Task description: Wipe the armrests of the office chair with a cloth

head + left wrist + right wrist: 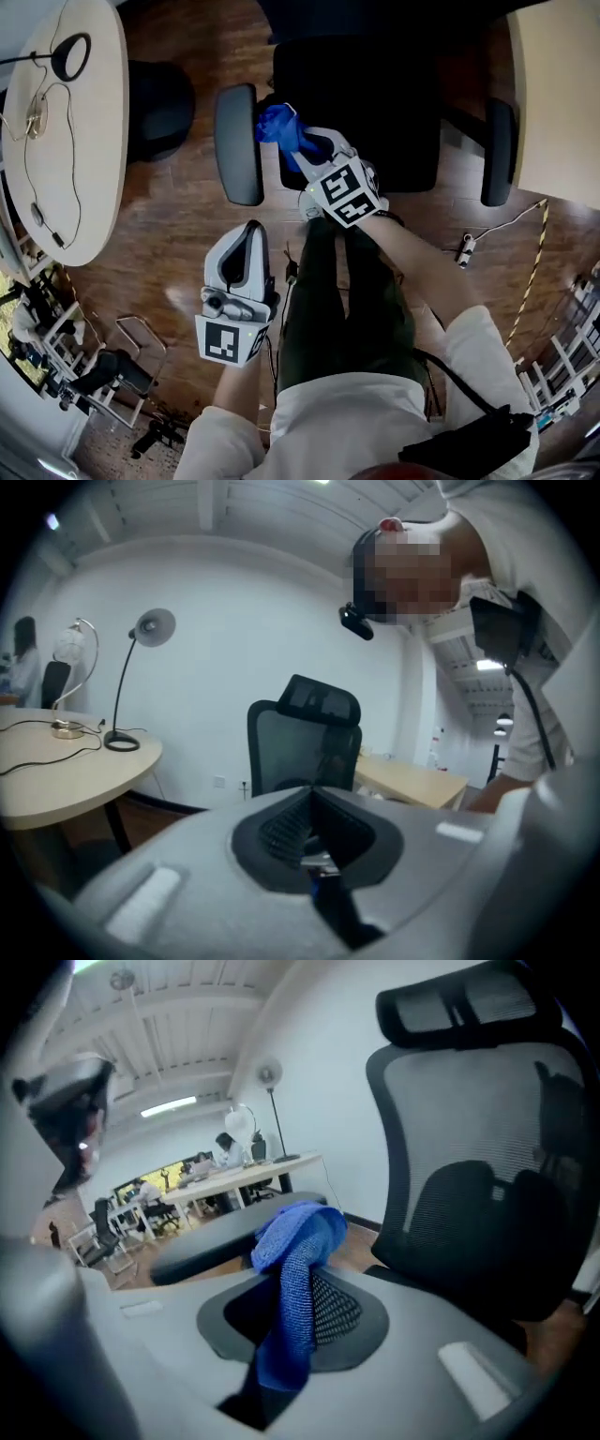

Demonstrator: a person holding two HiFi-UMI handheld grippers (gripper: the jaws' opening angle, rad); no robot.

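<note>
Two cents: bunched blue cloth (277,124) pinched in fingers of right gripper (305,145), at inner edge of dark padded armrest (237,142) of black office chair (366,103). Press flat, drag lengthwise. Left gripper (251,230) empty, fingers pressed together.

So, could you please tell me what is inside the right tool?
A blue cloth, clamped in the right tool, its bunched end sticking out toward an armrest. Its tail runs down out of sight.

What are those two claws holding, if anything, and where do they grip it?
The right gripper pinches the blue cloth partway along, its bunched end sticking out ahead. The left gripper is shut on nothing.
</note>
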